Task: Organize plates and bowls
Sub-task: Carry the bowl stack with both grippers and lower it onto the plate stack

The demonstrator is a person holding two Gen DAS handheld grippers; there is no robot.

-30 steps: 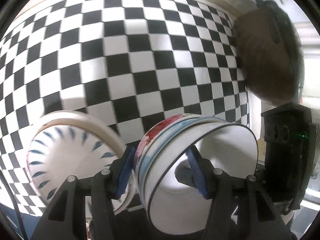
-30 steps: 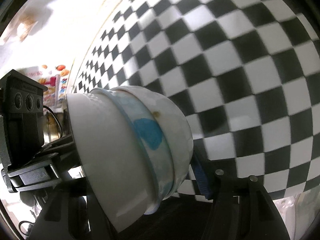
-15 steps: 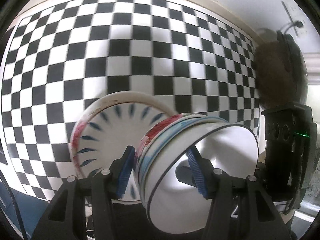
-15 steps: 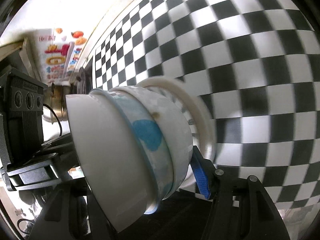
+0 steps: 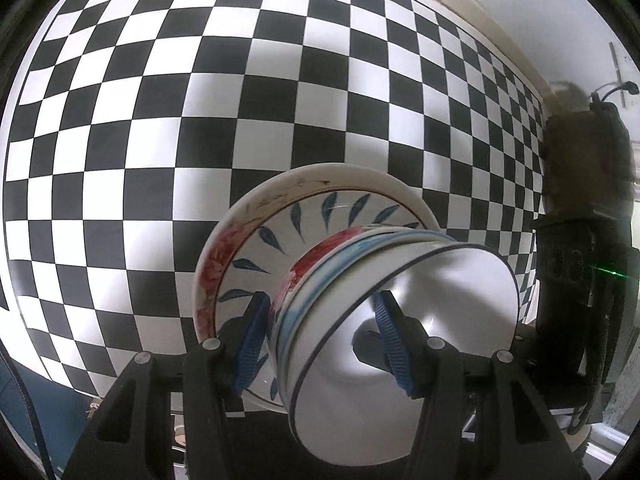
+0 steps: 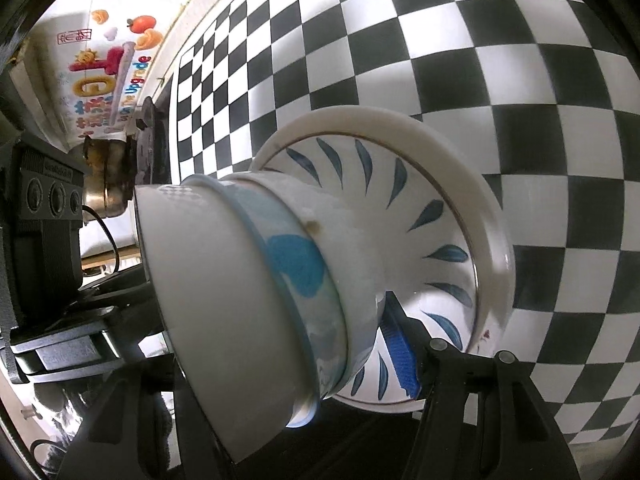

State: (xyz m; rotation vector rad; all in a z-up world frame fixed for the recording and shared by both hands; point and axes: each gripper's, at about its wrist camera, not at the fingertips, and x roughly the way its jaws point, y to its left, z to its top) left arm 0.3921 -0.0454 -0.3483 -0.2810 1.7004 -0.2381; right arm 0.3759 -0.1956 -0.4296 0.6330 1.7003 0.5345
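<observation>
Both grippers hold one stack of nested bowls (image 5: 360, 280) from opposite rims. My left gripper (image 5: 320, 344) is shut on its rim, one blue pad (image 5: 250, 348) outside and one inside. My right gripper (image 6: 320, 344) is shut on the stack (image 6: 256, 288) too; only its right blue pad (image 6: 400, 356) shows. The stack hangs over a large white bowl with blue leaf marks (image 5: 280, 224), which lies on the checkered cloth and also shows in the right wrist view (image 6: 432, 208). I cannot tell whether the stack touches it.
The black and white checkered tablecloth (image 5: 160, 120) fills both views. A dark brown pot (image 5: 580, 160) stands at the right in the left wrist view. A printed carton (image 6: 96, 64) and a metal pot (image 6: 104, 184) stand at the far left in the right wrist view.
The stack, still held by both grippers, has moved over the large leaf-patterned bowl, which has come from the side to directly behind the stack.
</observation>
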